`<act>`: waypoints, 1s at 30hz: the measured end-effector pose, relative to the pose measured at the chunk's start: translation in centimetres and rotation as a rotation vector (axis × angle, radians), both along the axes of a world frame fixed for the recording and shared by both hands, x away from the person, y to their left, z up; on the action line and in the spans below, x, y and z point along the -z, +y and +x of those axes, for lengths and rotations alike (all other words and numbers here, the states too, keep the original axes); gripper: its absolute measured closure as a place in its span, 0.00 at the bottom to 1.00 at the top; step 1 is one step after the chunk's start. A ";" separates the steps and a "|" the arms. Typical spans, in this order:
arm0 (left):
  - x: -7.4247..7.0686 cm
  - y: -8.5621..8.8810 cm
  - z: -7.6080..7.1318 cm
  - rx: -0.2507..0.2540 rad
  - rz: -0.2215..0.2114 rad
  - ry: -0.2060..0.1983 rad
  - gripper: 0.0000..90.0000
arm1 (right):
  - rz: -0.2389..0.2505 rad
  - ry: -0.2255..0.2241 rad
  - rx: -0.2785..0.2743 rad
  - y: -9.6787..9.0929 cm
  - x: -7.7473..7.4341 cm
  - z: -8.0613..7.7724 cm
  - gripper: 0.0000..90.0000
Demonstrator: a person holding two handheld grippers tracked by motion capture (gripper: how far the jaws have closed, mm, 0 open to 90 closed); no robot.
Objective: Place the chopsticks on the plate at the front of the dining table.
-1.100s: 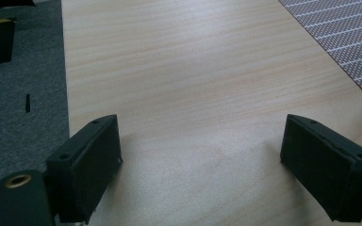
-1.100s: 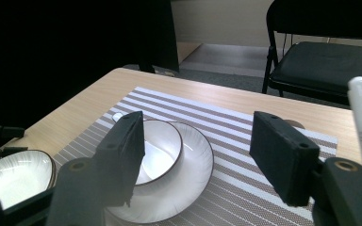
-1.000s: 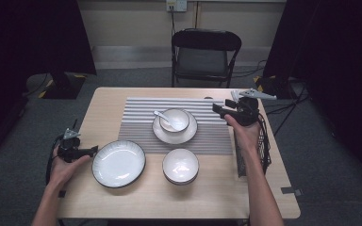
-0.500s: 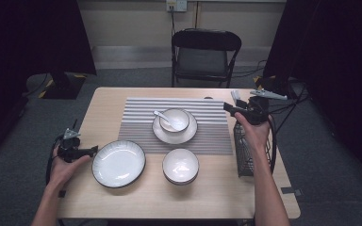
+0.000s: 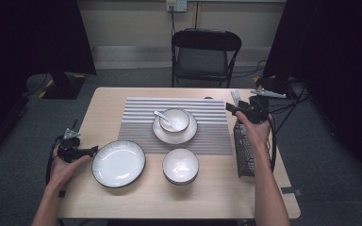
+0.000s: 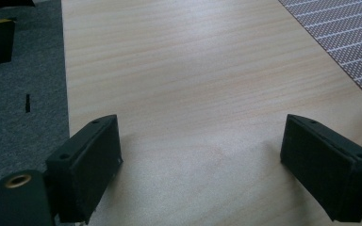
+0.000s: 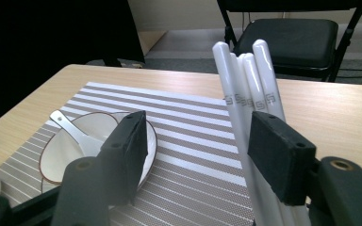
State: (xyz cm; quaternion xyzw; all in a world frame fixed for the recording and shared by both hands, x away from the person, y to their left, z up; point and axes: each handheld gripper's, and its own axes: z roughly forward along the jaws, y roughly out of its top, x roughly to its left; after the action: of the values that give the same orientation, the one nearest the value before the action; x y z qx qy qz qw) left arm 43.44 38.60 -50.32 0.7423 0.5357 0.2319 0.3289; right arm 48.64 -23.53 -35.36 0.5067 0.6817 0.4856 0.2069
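Several white chopsticks stand upright in a wire mesh holder at the table's right side; their tips rise above the hand. My right gripper is level with them and open. In the right gripper view the sticks stand between the jaws, close against the right-hand jaw and well apart from the left-hand one. My left gripper rests at the table's left edge, open, with bare wood between its jaws. It points toward a white dark-rimmed plate.
A striped placemat carries a saucer with a small bowl and a white spoon. Another white bowl sits at the front middle. A black folding chair stands behind the table. Cables trail off the right edge.
My right gripper has moved to the right, from over the placemat's right edge to the chopsticks. The left hand and the dishes have stayed put.
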 end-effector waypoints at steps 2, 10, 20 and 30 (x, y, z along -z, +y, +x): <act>0.0 0.0 0.0 -0.002 -0.005 -0.001 0.14 | 0.000 0.000 0.006 0.0 0.0 0.1 0.42; 0.0 0.0 0.0 -0.001 -0.005 0.000 0.14 | -0.017 0.017 0.006 0.2 0.0 0.5 0.41; 0.0 0.0 0.0 -0.002 -0.005 -0.001 0.14 | -0.024 0.016 0.000 0.2 0.0 0.3 0.50; 0.0 0.0 0.0 -0.002 -0.005 -0.001 0.14 | -0.037 0.004 -0.026 0.3 -0.1 -0.4 0.64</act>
State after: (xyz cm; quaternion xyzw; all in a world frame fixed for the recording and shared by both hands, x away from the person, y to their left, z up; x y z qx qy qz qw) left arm 43.43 38.57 -50.33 0.7409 0.5369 0.2311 0.3307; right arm 48.28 -23.23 -35.28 0.4950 0.6974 0.4746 0.2083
